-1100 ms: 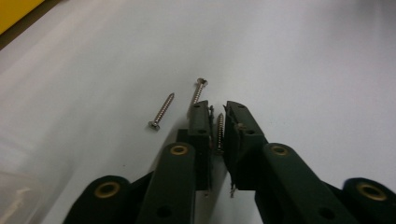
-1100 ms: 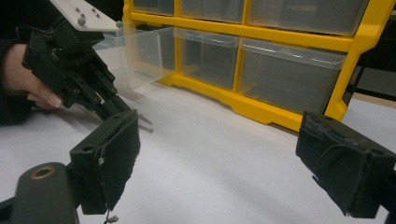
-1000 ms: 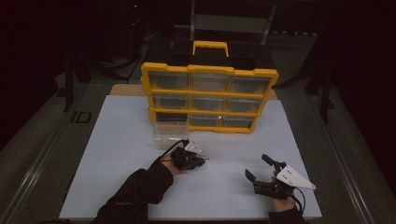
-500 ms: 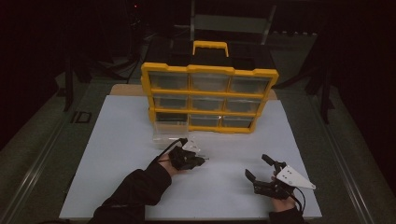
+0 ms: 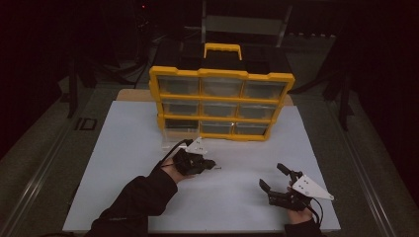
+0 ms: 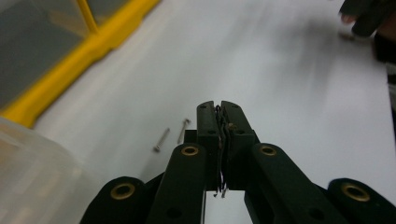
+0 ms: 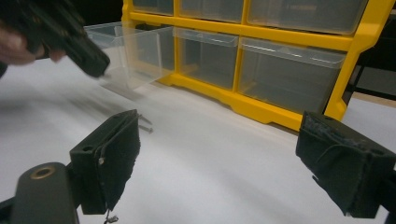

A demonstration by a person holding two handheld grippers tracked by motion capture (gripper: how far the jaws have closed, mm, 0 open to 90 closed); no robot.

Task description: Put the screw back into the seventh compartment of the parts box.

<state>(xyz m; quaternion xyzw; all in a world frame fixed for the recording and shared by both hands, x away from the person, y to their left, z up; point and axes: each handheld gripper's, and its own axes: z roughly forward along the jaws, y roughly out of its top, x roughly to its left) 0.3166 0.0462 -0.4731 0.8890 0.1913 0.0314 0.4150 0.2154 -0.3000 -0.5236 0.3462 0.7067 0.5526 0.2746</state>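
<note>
A: Status of the left gripper (image 6: 219, 109)?
B: Jaws pressed together, empty. Two thin metal screws (image 6: 172, 135), slotted heads uppermost, lie on the white desk (image 6: 289, 107) left of centre.
A: Right gripper (image 7: 217, 163)?
B: Jaws wide apart.

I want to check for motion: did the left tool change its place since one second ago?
No. In the high view the left tool sits at the same spot below the yellow organizer, beside the screws.

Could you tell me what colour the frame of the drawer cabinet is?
Yellow; the cabinet frame shows best in the high view.
</note>
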